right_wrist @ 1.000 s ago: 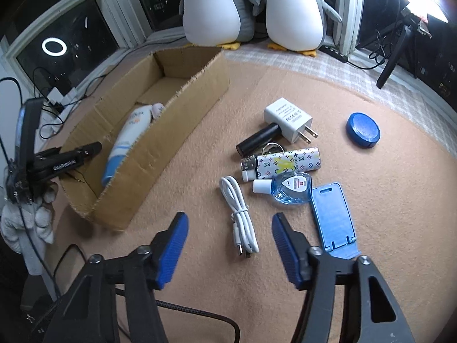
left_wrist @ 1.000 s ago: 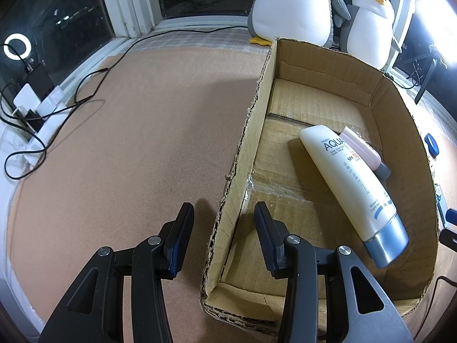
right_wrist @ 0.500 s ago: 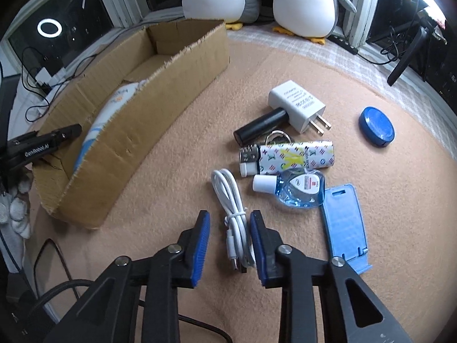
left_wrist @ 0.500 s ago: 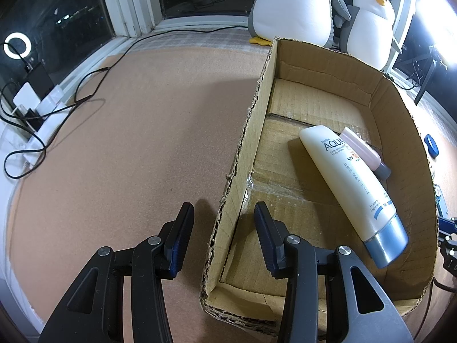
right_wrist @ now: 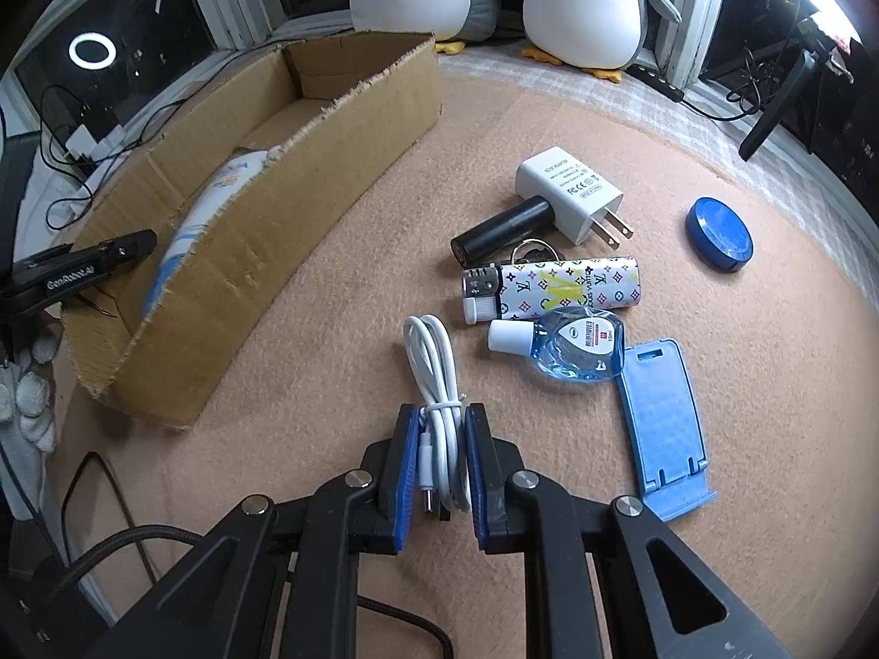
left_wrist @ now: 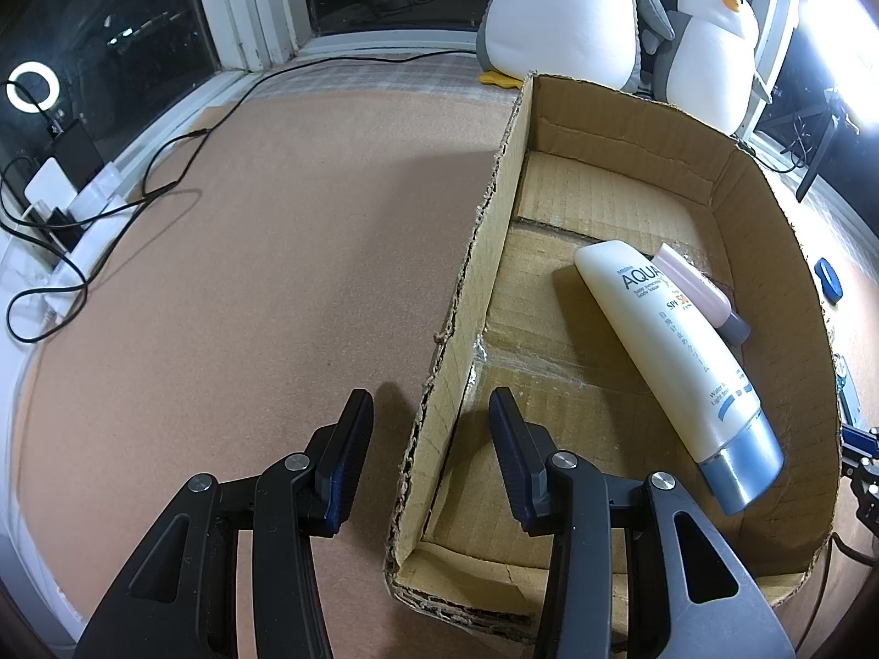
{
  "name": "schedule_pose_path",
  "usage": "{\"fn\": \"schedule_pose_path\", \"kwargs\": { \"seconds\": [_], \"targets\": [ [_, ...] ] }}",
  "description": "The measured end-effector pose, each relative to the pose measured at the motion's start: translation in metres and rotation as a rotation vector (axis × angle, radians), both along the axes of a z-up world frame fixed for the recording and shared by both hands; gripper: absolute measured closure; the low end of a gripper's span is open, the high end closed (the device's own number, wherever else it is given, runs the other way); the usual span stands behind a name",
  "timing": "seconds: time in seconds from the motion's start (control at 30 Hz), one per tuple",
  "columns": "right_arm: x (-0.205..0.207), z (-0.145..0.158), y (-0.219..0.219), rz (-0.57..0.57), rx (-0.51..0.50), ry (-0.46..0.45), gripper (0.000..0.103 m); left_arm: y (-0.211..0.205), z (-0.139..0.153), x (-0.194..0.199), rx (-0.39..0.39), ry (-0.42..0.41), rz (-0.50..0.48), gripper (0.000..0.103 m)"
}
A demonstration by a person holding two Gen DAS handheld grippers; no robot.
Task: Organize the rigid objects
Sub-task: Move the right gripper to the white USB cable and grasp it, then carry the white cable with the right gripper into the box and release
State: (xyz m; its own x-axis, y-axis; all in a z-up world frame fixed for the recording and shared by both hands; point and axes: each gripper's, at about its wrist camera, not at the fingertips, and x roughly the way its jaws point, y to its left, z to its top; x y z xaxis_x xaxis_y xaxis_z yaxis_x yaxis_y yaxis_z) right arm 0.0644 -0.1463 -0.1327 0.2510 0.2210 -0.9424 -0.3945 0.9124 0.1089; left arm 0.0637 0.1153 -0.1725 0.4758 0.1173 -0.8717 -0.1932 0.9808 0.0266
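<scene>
A coiled white cable (right_wrist: 434, 373) lies on the tan mat, and my right gripper (right_wrist: 440, 412) is closing around its near end; the blue pads touch both sides of the bundle. To the left stands an open cardboard box (right_wrist: 307, 176) that holds a white sunscreen tube (left_wrist: 659, 340) and a small pink tube (left_wrist: 697, 288). My left gripper (left_wrist: 428, 401) straddles the box's near left wall (left_wrist: 494, 208) with its jaws apart, the pads clear of the cardboard.
On the mat past the cable lie a white charger (right_wrist: 571, 192), a black cylinder (right_wrist: 502, 230), a patterned lighter (right_wrist: 566, 288), a small blue bottle (right_wrist: 577, 348), a blue phone stand (right_wrist: 662, 417) and a round blue lid (right_wrist: 718, 241). Two plush penguins (right_wrist: 582, 0) sit behind.
My right gripper has come down over the white cable and its jaws have narrowed from wide apart to snug around the bundle. The left gripper and box have not moved.
</scene>
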Motion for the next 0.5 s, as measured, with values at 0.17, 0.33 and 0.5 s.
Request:
{"fn": "schedule_pose_path", "kwargs": {
  "seconds": [0.17,0.33,0.5],
  "targets": [
    [-0.002,0.014,-0.001,-0.007,0.015,-0.027,0.088,0.000,0.000,0.000,-0.001,0.000,0.000,0.062],
    [-0.002,0.032,0.000,-0.014,0.041,-0.050,0.088,-0.001,0.000,0.000,-0.002,-0.001,0.001,0.061],
    [0.001,0.053,0.006,-0.013,0.076,-0.081,0.088,-0.002,0.000,0.000,-0.003,-0.002,0.002,0.061]
  ]
}}
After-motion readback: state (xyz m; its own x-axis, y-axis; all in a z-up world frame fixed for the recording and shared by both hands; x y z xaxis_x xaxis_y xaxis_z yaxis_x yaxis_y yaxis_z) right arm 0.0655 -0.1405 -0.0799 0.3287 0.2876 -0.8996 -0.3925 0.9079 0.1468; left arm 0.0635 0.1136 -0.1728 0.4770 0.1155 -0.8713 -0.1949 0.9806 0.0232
